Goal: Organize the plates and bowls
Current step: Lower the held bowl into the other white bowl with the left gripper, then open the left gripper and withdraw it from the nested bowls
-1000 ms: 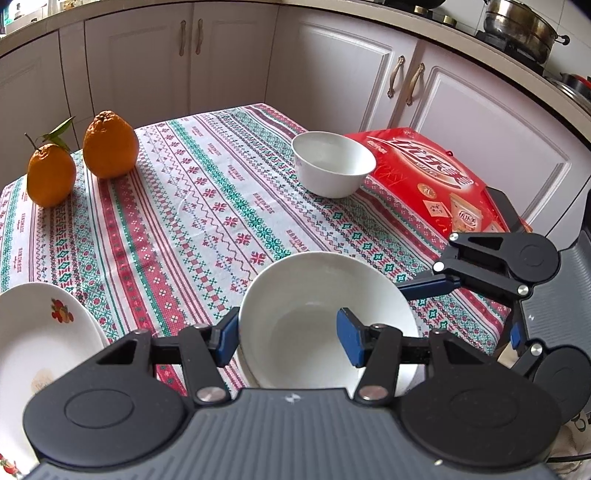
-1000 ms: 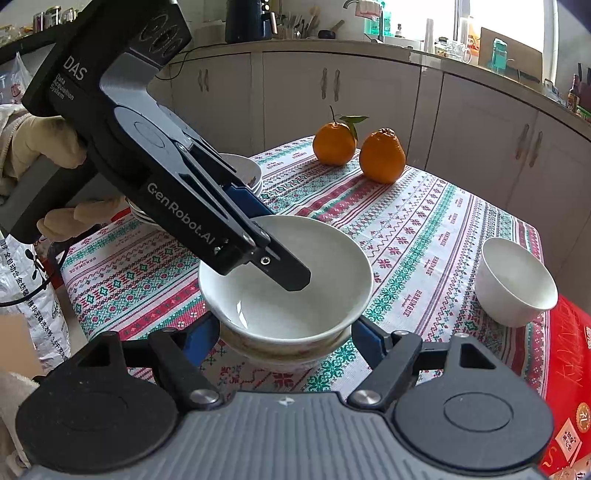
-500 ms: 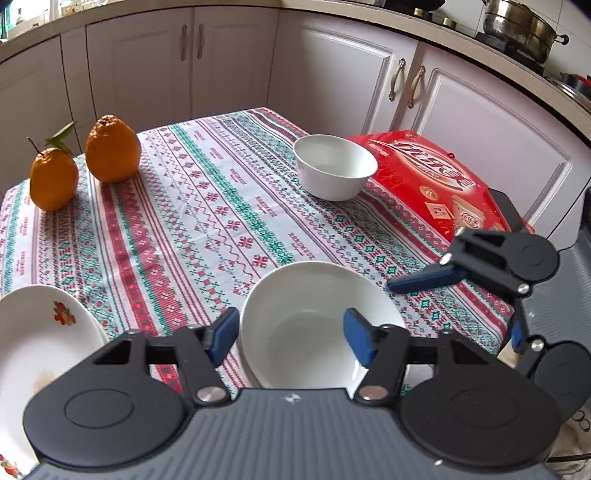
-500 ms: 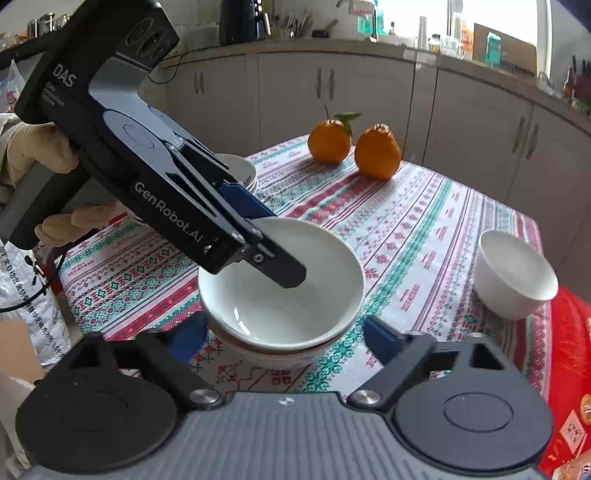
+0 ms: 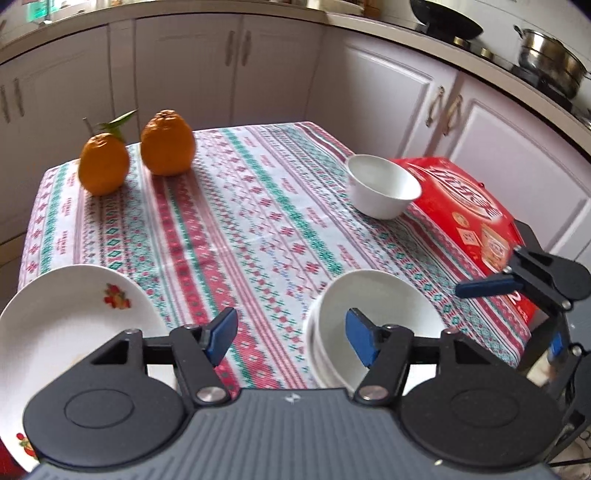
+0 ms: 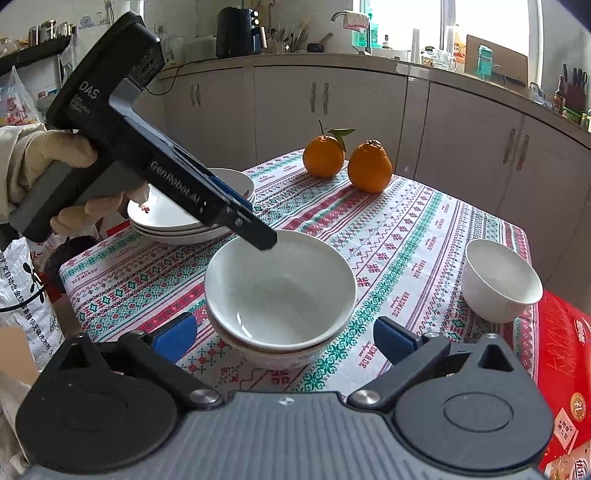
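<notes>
Stacked white bowls (image 6: 280, 295) sit nested near the front edge of the patterned tablecloth (image 6: 406, 236), with the left gripper (image 5: 291, 338) spread wide and empty above their rim, the right gripper (image 6: 284, 338) likewise wide and empty before them, and a small white bowl (image 6: 498, 280) well apart beside a red box (image 5: 465, 206).

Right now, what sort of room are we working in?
Most likely a home kitchen: white cabinets under a countertop, a steel pot on the stove, and a sink tap by the window.
</notes>
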Motion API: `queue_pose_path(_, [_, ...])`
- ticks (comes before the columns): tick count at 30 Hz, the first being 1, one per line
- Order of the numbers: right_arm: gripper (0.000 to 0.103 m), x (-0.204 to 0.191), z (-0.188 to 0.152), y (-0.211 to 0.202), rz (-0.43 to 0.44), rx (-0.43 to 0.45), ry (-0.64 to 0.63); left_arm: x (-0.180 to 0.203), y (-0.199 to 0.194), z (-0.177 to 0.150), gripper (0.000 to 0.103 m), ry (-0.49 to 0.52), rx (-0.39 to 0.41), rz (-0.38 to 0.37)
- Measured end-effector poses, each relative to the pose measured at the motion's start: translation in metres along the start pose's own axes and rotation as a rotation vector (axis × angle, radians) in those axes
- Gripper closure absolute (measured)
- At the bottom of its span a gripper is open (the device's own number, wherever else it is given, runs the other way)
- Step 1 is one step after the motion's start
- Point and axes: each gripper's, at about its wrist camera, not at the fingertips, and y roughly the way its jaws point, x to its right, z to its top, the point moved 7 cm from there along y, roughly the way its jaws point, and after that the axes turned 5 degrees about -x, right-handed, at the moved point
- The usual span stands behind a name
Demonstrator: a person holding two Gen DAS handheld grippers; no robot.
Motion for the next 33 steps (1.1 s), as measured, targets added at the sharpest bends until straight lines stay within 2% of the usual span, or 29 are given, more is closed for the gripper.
queue_pose_path(5, [0.0,-0.003,0.0,-0.003,-0.011,-0.001,0.002,-0.013,0.004,-0.002,0.037,-0.014,0.002,0.007])
queue_pose_path(8, [0.0,-0.005,0.001,-0.004,-0.021,-0.003,-0.008,-0.02,0.008,-0.004,0.036,-0.049,0.0,-0.024])
queue_pose_path(13, [0.0,-0.009,0.003,-0.007,-0.044,-0.008,-0.028,-0.021,0.01,-0.007,0.033,-0.029,0.008,-0.025])
queue_pose_path(18, [0.0,-0.005,0.003,-0.016,-0.079,-0.007,-0.031,-0.013,-0.002,-0.005,0.036,0.001,0.041,-0.009])
queue_pose_path(25, [0.0,0.028,0.002,-0.03,-0.164,0.01,0.007,0.024,-0.006,0.016,0.033,0.131,0.068,-0.024])
queue_pose_path(33, [0.0,0.098,-0.007,-0.023,-0.232,0.002,0.098,0.06,0.027,0.063,0.029,0.227,0.048,-0.039])
